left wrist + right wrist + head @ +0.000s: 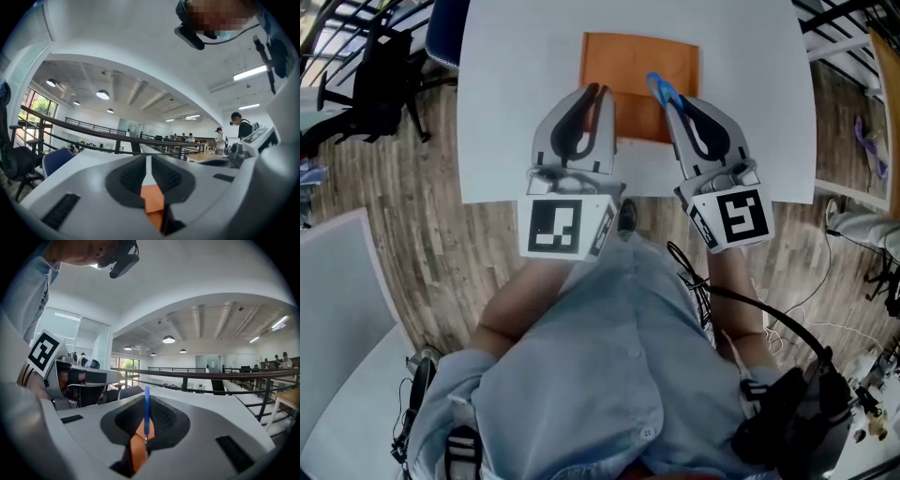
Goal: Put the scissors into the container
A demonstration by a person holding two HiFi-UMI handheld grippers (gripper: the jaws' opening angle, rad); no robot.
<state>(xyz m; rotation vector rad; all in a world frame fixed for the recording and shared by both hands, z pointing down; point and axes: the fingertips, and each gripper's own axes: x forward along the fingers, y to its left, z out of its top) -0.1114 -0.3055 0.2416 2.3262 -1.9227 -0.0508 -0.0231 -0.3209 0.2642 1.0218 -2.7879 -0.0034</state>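
An orange container [628, 66] lies flat on the white table [506, 103], towards its near edge. The blue-handled scissors [659, 86] stick out of my right gripper [666, 96], which is shut on them just above the container's right half. In the right gripper view the blue handle [147, 414] stands upright between the jaws, with orange [137, 451] below it. My left gripper [600, 92] hangs over the container's left edge, jaws together and holding nothing. Through its slit the left gripper view shows a sliver of orange [153, 199].
The table's near edge runs just under both grippers. A black office chair [380, 80] and a blue chair [445, 28] stand off the table's left side on the wooden floor. Cables [825, 309] trail at the right. Another white surface [347, 328] sits at the lower left.
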